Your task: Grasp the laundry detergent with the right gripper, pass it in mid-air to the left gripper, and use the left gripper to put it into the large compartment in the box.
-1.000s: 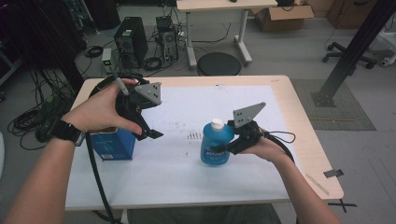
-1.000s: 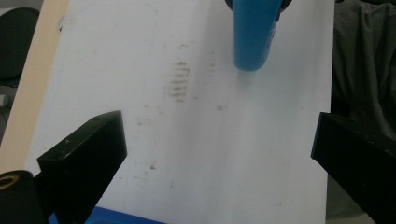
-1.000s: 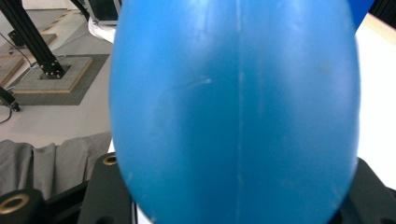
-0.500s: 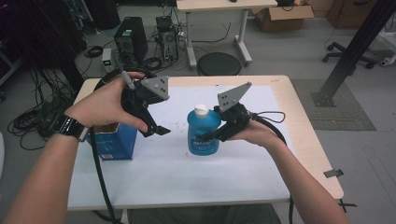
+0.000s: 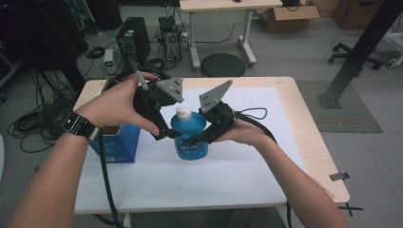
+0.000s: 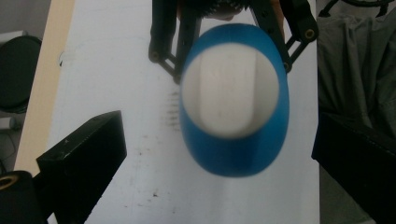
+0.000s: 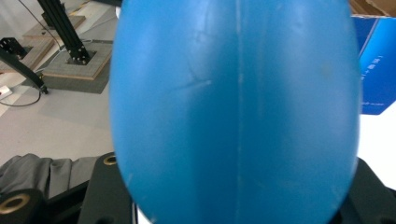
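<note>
A blue bottle with a white cap stands upright over the white mat at mid-table. My right gripper is shut on its body from the right; in the right gripper view the bottle bulges between the jaws. My left gripper hovers at the bottle's top left, open. In the left gripper view I look down on the cap, and the bottle lies between the widely parted jaws without touching them.
An open blue cardboard box stands on the table's left part, close to the left hand; it also appears as the blue box. The table's edge runs along the right. Cables trail from both grippers.
The right gripper has carried the bottle left and slightly up, toward the left gripper. The left gripper has shifted right, so its open jaws now straddle the cap.
</note>
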`<state>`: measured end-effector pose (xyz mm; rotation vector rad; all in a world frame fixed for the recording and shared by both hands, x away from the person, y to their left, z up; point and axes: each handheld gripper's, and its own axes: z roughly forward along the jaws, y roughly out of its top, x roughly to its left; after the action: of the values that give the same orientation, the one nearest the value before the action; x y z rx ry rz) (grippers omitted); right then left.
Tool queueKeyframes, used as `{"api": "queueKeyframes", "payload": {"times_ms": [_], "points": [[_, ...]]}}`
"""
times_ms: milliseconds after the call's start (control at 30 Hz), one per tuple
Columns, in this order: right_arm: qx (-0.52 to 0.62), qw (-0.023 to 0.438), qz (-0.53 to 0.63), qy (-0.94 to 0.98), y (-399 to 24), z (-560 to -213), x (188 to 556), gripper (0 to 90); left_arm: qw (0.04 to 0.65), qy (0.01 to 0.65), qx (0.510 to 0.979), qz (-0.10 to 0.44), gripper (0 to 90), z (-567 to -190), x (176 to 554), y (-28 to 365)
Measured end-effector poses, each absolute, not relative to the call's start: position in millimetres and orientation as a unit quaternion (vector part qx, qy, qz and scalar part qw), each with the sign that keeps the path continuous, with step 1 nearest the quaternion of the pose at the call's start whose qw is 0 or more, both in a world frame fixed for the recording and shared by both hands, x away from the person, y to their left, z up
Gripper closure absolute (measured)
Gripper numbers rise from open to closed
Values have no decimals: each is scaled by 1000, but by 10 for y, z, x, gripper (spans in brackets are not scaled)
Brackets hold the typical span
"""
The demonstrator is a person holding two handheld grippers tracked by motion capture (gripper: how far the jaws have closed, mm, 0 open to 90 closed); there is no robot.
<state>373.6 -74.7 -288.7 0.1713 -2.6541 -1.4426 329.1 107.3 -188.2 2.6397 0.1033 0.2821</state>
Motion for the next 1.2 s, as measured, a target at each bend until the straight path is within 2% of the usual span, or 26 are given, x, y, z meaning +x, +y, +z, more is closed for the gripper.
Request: {"api": "queueKeyframes", "payload": {"times_ms": [467,833,1200], "points": [[64,56,-470,-879,-683,-2836,3711,434,204,29,974,95,66,-1952,3305,915],[67,57,-468,-879,-670,-2837,3697,433,192,30,977,84,162,-1967,3323,877],[66,51,-466,-881,-672,-2841,3691,433,187,27,979,81,200,-1962,3319,855]]}}
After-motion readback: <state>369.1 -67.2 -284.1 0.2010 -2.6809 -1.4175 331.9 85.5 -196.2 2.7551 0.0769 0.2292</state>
